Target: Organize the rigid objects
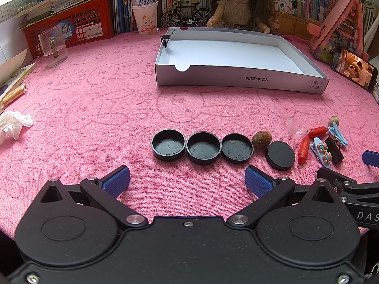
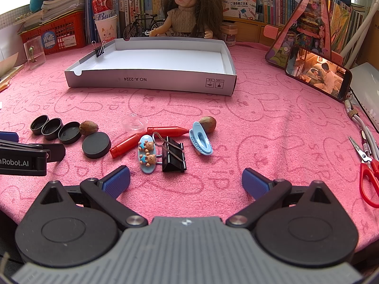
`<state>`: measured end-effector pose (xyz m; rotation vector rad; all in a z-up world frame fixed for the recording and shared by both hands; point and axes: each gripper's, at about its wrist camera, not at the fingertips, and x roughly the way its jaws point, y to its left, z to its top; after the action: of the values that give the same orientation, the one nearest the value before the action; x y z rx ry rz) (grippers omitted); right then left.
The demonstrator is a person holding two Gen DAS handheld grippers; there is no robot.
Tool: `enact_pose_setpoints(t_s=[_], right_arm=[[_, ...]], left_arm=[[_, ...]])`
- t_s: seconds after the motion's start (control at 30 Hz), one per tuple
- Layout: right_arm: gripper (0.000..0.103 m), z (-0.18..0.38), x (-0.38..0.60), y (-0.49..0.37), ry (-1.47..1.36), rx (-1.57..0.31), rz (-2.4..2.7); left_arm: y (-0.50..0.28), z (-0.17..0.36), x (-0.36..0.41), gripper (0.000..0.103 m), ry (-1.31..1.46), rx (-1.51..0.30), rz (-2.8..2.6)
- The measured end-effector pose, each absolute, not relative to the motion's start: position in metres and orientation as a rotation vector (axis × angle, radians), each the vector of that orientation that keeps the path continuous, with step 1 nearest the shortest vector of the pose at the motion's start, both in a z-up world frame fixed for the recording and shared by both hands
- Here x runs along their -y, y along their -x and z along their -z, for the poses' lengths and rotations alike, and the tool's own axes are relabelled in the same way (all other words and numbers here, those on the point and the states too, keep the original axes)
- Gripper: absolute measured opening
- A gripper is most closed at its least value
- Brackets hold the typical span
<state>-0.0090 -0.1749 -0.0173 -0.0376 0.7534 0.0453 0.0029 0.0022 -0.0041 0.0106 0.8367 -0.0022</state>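
Observation:
Three black caps (image 1: 203,147) lie open side up in a row on the pink cloth, just ahead of my open left gripper (image 1: 187,180). A fourth black cap (image 1: 280,155) lies face down to their right, beside a brown nut (image 1: 261,139). My open right gripper (image 2: 186,179) hovers near a black binder clip (image 2: 174,154), a bear hair clip (image 2: 147,156), a blue hair clip (image 2: 201,137), two red tubes (image 2: 165,130), a clear lid (image 2: 134,123) and a second nut (image 2: 209,123). The white box (image 2: 151,80) stands empty behind, with a binder clip (image 2: 100,50) on its rim.
Red scissors (image 2: 368,172) and cables lie at the right edge. A phone (image 2: 318,75) leans by a pink house toy. A glass (image 1: 52,47), a red crate (image 1: 71,26), a cup with a can, a doll and books line the back. Crumpled tissue (image 1: 11,125) sits at the left.

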Motion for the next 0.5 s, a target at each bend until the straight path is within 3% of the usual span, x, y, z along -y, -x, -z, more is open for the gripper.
enact_pose_setpoints(t_s=[0.5], right_arm=[[0.103,0.0176,0.1755,0.0087,0.039,-0.749,-0.050]], left_arm=[[-0.0030,0.0045,-0.0024,0.103,-0.011,-0.838,0.002]])
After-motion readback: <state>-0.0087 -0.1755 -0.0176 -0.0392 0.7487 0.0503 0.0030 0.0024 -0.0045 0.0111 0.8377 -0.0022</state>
